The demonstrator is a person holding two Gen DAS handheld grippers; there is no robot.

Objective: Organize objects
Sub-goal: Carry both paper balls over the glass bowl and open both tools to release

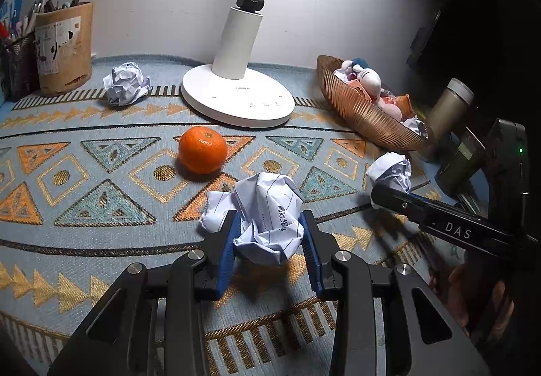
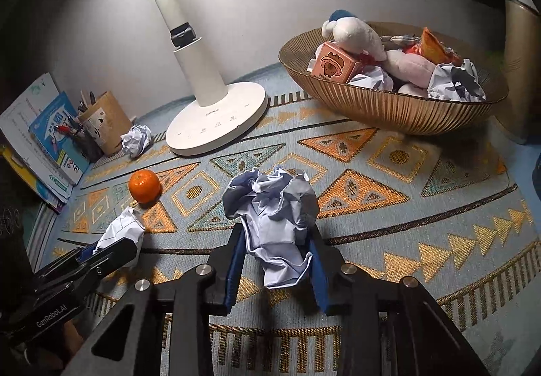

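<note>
My left gripper [image 1: 270, 230] is shut on a crumpled paper ball with printed lines [image 1: 267, 210], held just above the patterned cloth; it also shows in the right wrist view [image 2: 123, 234]. My right gripper [image 2: 275, 247] is shut on a second crumpled paper ball [image 2: 274, 207], which also shows in the left wrist view [image 1: 390, 171]. An orange [image 1: 203, 149] lies on the cloth beyond my left gripper. A third paper ball [image 1: 125, 82] lies by the lamp base. A ribbed copper bowl [image 2: 399, 109] at the right holds plush toys, a small box and paper balls.
A white desk lamp [image 1: 236, 95] stands at the back centre. A cardboard pen holder [image 1: 64, 48] and a mesh cup stand at the back left, with books [image 2: 44, 136] beside them. A metal flask [image 1: 446, 105] stands right of the bowl.
</note>
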